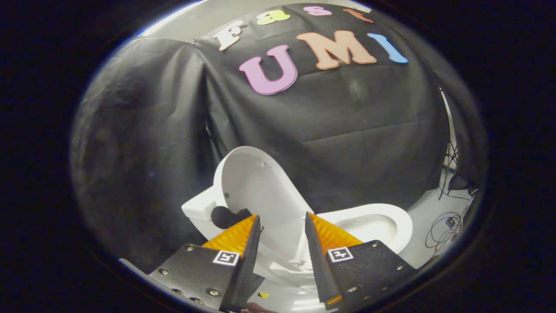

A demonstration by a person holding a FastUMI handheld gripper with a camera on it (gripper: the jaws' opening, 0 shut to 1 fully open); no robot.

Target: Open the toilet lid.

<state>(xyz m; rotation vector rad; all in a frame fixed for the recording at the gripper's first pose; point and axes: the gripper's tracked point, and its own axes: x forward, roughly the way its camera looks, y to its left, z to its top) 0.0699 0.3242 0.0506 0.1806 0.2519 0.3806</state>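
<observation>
Standing lid: toilet lid raised upright beyond the fingers
Gripper: gripper spread apart, gripping nothing
Bowl: toilet bowl uncovered

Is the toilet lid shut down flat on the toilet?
No. The toilet lid stands raised, tilted back toward the tank, with the bowl uncovered, and the open gripper has its fingers apart in front of it.
</observation>
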